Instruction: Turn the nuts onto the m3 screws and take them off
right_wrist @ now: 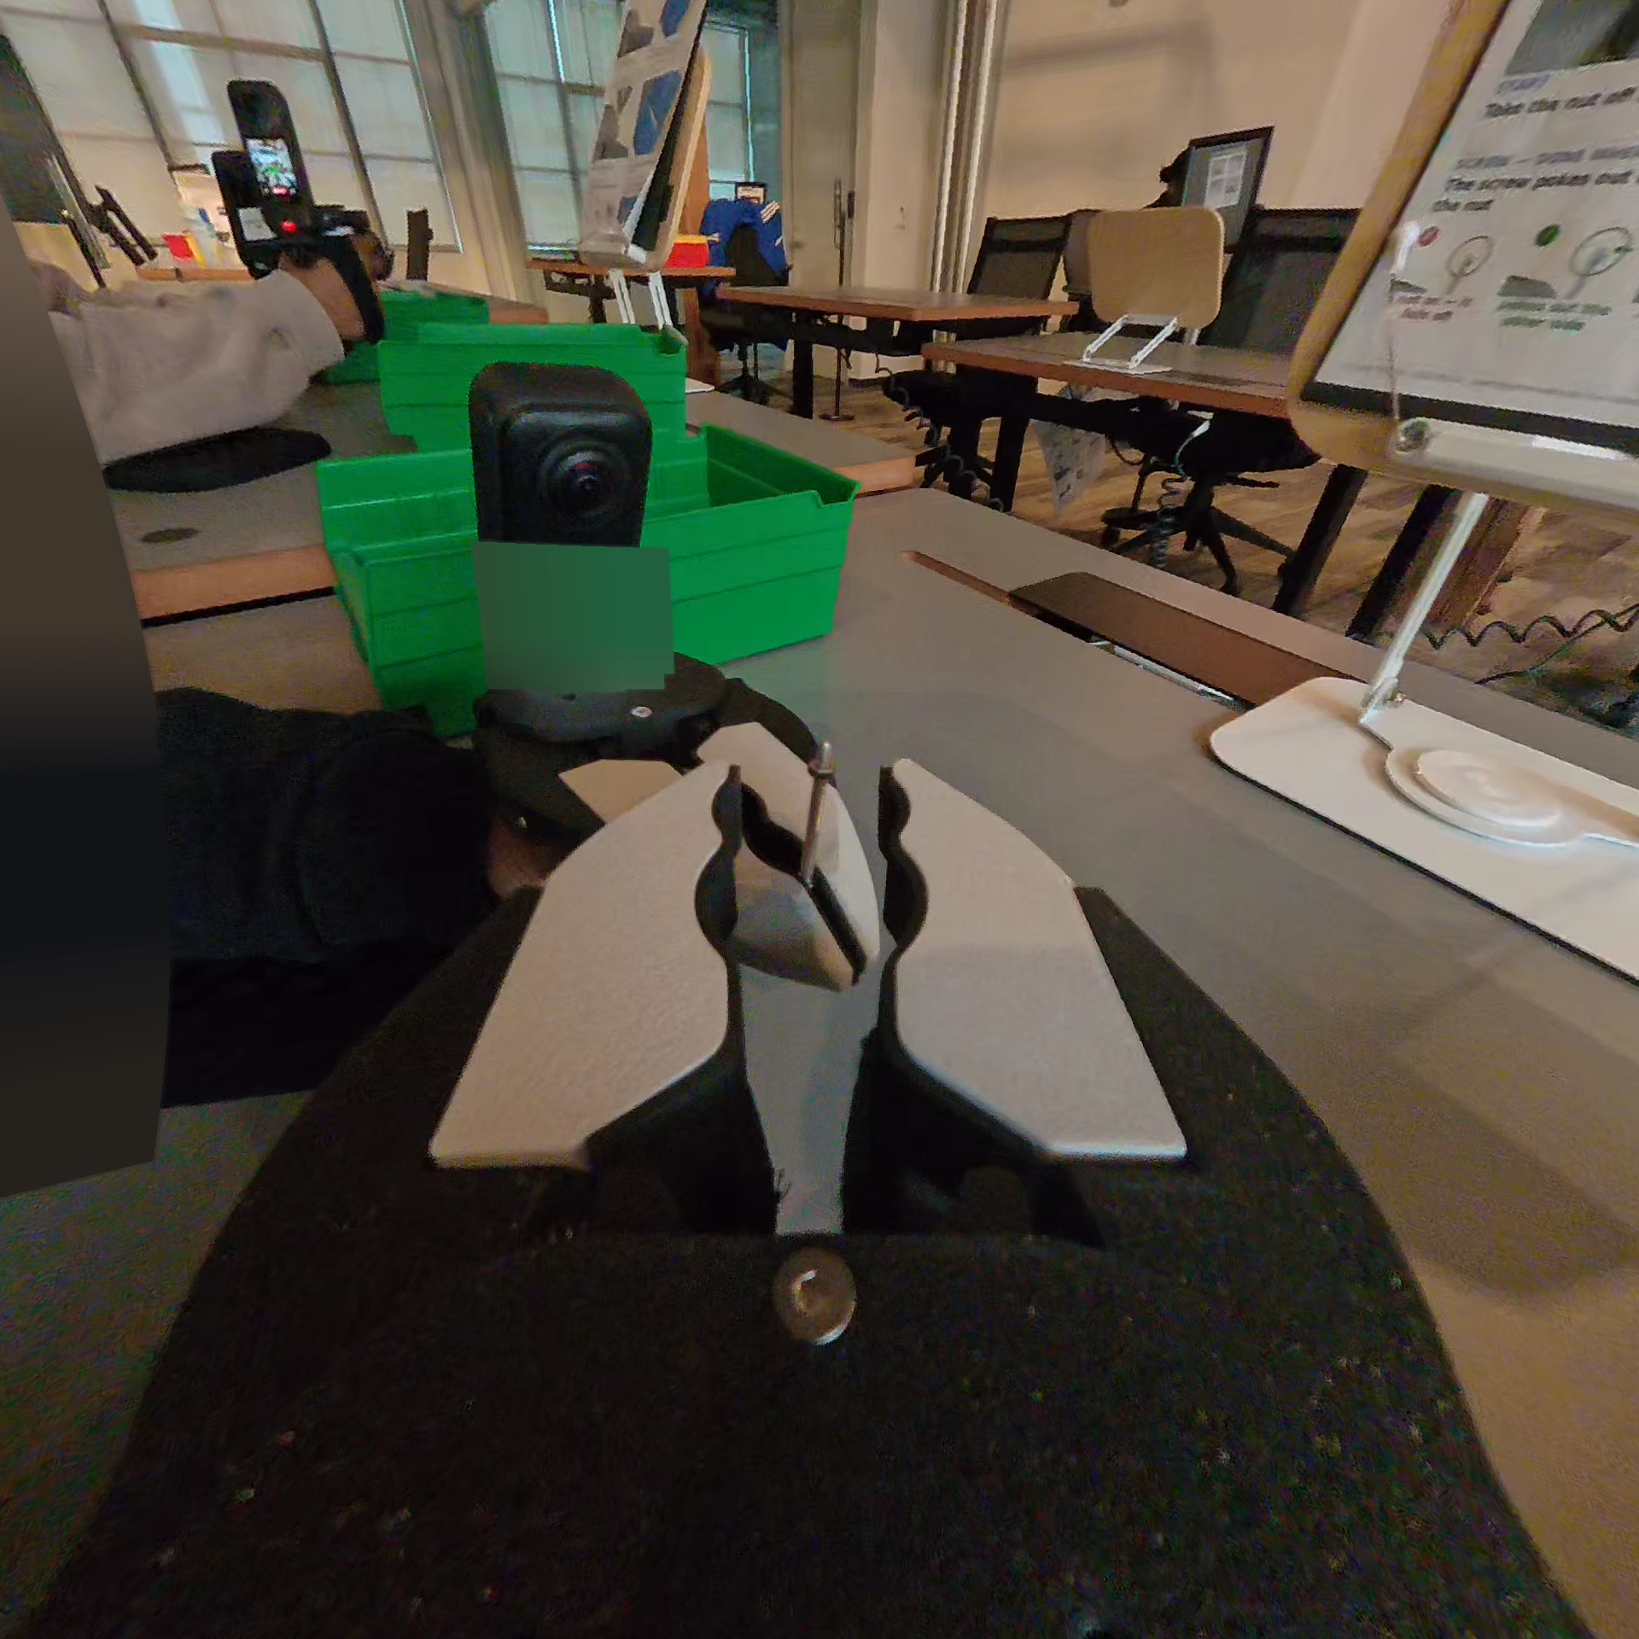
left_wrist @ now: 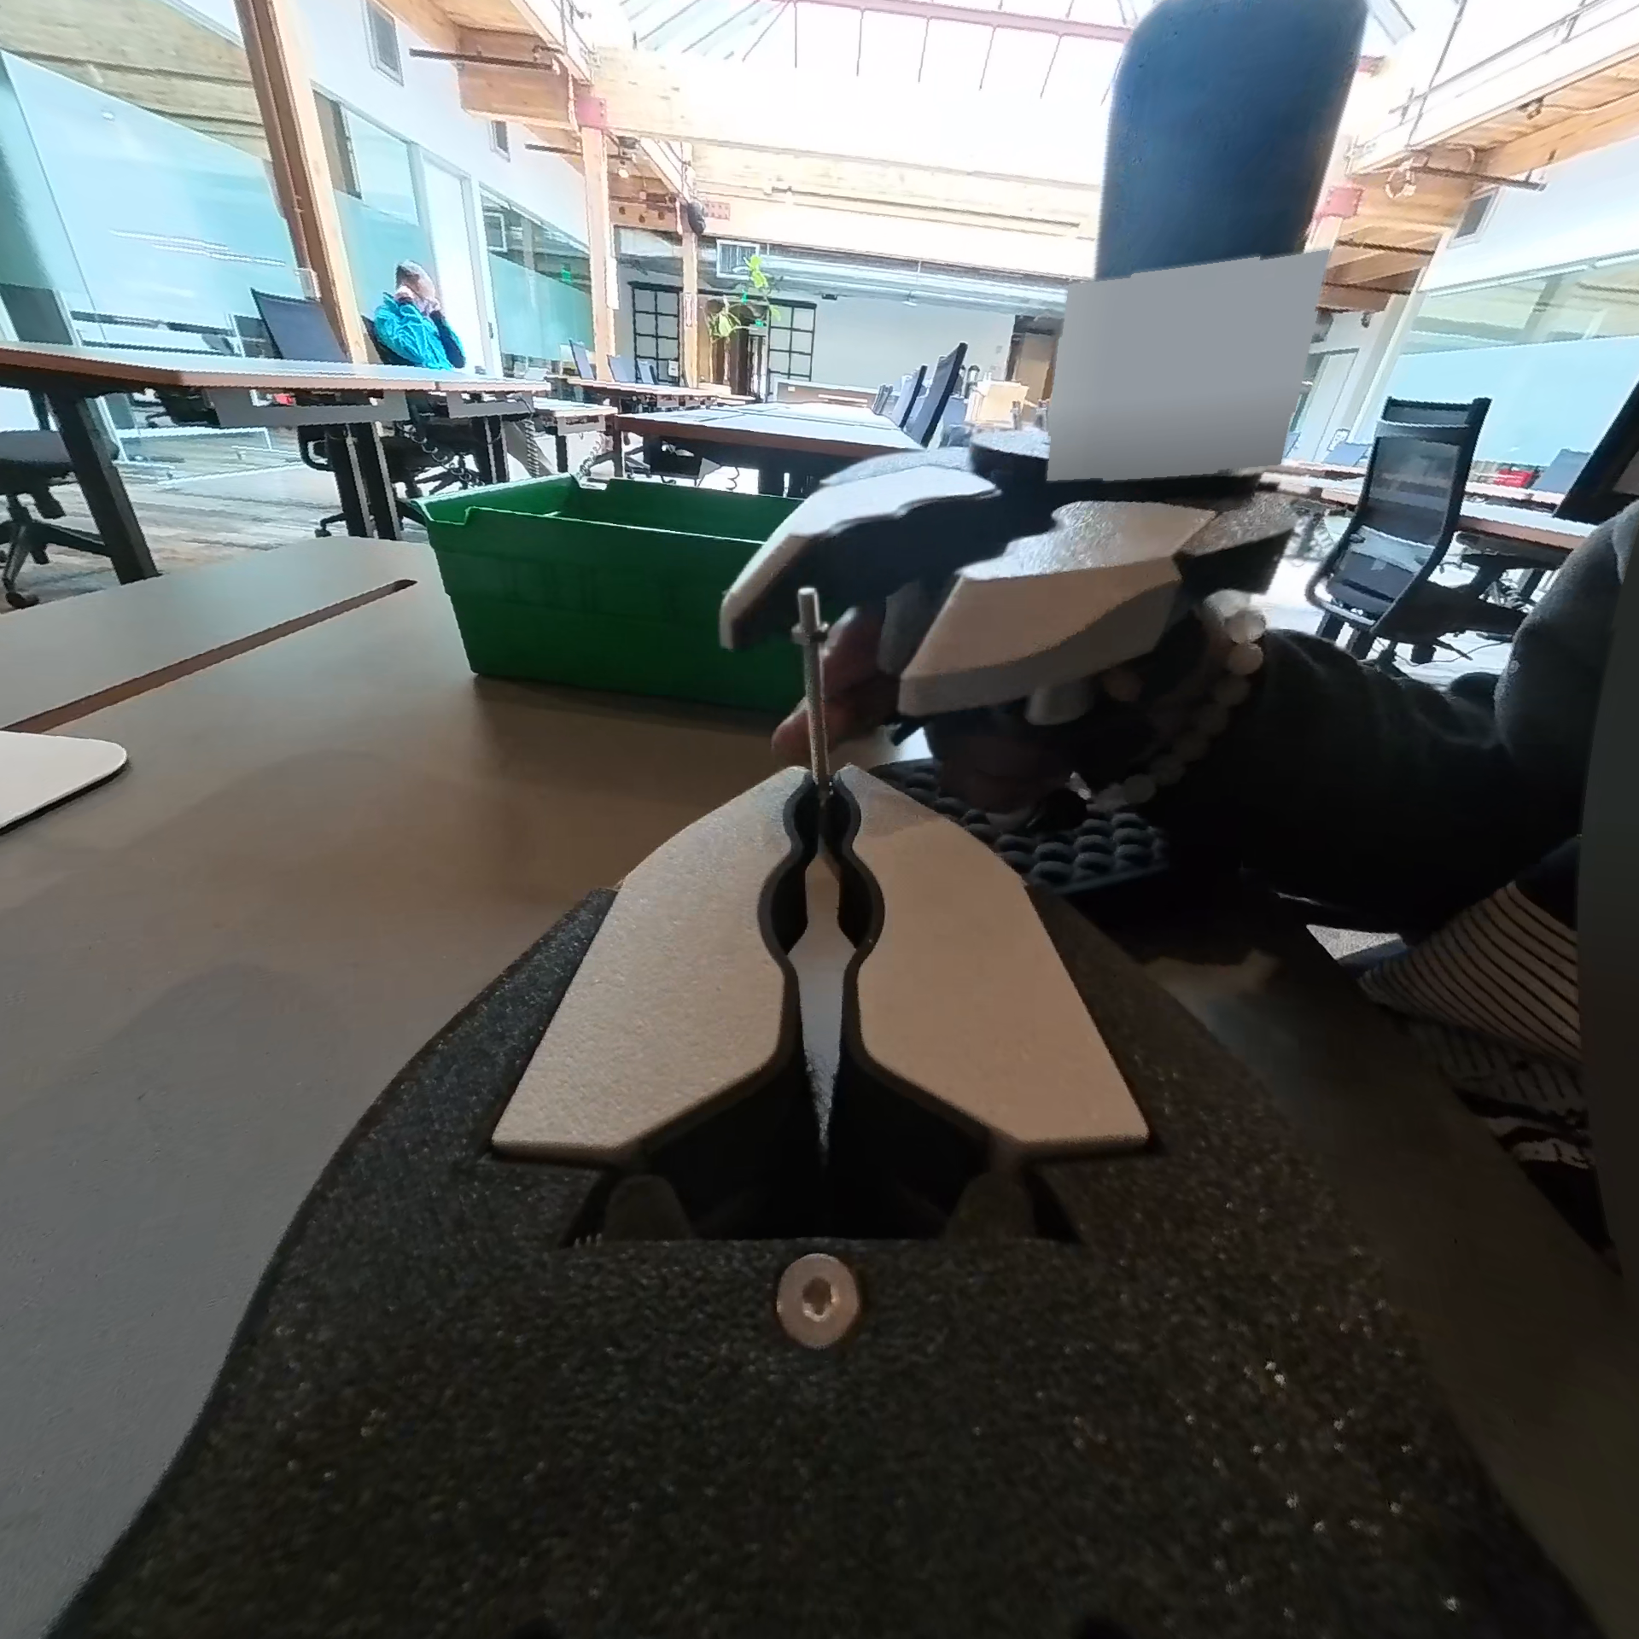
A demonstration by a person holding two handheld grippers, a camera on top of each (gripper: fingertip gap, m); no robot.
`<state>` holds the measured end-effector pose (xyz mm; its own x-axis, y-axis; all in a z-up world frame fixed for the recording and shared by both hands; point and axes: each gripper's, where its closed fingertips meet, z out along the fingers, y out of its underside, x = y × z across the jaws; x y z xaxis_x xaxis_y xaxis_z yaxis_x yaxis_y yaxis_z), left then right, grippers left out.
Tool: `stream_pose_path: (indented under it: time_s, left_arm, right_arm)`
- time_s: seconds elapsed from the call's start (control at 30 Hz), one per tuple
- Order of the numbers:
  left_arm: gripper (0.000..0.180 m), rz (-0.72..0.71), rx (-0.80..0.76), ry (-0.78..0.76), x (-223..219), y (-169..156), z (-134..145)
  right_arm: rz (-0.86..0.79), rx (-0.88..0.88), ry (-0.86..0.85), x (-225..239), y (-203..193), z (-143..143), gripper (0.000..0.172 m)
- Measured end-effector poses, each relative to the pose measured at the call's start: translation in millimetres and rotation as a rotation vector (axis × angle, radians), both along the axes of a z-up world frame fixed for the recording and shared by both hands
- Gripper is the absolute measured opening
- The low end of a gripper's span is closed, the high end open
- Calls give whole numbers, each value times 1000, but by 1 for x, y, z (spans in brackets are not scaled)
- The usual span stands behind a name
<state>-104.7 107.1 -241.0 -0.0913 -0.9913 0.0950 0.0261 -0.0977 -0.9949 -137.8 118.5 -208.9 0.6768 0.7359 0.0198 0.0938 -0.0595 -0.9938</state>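
Observation:
My left gripper (left_wrist: pixel 823 785) is shut on a thin silver screw (left_wrist: pixel 816 709) and holds it upright at its fingertips. A small nut (left_wrist: pixel 809 631) sits near the screw's upper end. My right gripper (left_wrist: pixel 829 656) hangs over the screw's top from the right, jaws spread. In the right wrist view the right gripper (right_wrist: pixel 811 780) is open. The screw (right_wrist: pixel 814 825) and nut (right_wrist: pixel 823 780) stand between its fingers (right_wrist: pixel 976 931) without either pad touching them. The left gripper (right_wrist: pixel 829 913) faces it there, clamped on the screw's lower end.
A green bin (left_wrist: pixel 603 603) stands behind the grippers; it also shows in the right wrist view (right_wrist: pixel 754 568). A black dimpled mat (left_wrist: pixel 1082 851) lies under the person's sleeve. A white stand base (right_wrist: pixel 1419 798) carrying an instruction board (right_wrist: pixel 1508 266) stands to the right. My right fingertips sit around 4 centimetres from my left ones.

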Motion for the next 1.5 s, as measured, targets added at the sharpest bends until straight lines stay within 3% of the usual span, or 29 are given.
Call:
stream_pose_path:
  time_s: [0.43,0.73,1.07,1.33,1.5]
  left_arm:
    - [1,20,-14,-6,-1,4,1]
    - [1,-3,2,-1,0,-1,0]
    - [1,27,-21,-6,-1,6,1]
    - [1,29,-8,-6,-1,5,1]
    - [1,31,-8,-7,-1,6,1]
  right_arm:
    - [10,21,26,3,-8,9,11]
    - [2,-13,8,-2,3,-2,26]
    - [21,5,2,2,-8,3,10]
    - [-35,-58,5,9,0,-8,29]
    - [-22,-67,0,0,4,-13,24]
